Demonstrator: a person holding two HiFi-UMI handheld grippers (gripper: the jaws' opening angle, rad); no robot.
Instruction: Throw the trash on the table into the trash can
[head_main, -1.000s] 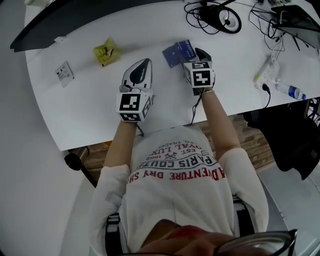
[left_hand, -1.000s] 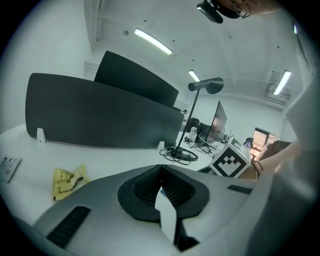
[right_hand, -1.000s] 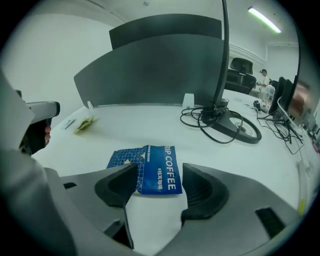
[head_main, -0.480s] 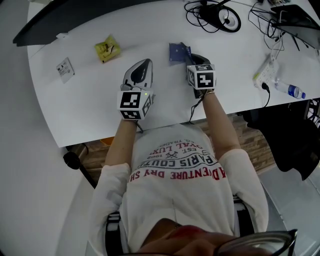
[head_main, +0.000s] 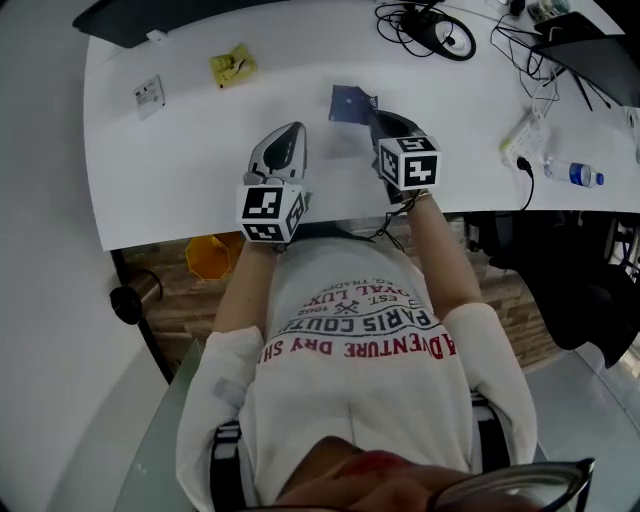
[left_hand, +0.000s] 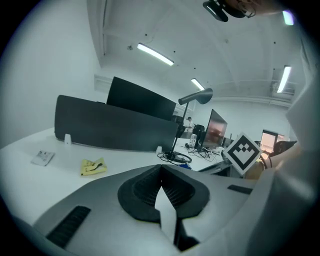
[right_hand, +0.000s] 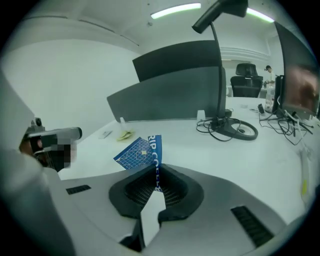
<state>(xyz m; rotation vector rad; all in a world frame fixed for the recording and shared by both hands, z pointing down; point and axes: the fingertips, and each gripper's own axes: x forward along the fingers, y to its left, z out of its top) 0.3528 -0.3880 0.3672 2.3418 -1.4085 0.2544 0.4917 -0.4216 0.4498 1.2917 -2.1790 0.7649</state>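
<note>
A blue printed packet (head_main: 350, 103) hangs above the white table (head_main: 180, 180), pinched at its lower edge by my right gripper (head_main: 375, 116). In the right gripper view the packet (right_hand: 140, 152) stands up out of the jaws of that gripper (right_hand: 156, 172), which have just been closing on it. My left gripper (head_main: 286, 135) hovers beside it, shut, with nothing between its fingers (left_hand: 161, 176). A crumpled yellow wrapper (head_main: 232, 65) and a small white card (head_main: 150, 92) lie at the far left of the table. An orange trash can (head_main: 212, 255) shows under the table's near edge.
Coiled black cables and a round lamp base (head_main: 440, 35) sit at the back right. A power strip (head_main: 525, 135) and a plastic bottle (head_main: 578, 175) lie at the right edge. A dark partition (left_hand: 115, 131) lines the far side of the table.
The right gripper has closed on the blue packet and lifted it off the table. Both grippers have pulled back toward the near edge, and the trash can has come into view.
</note>
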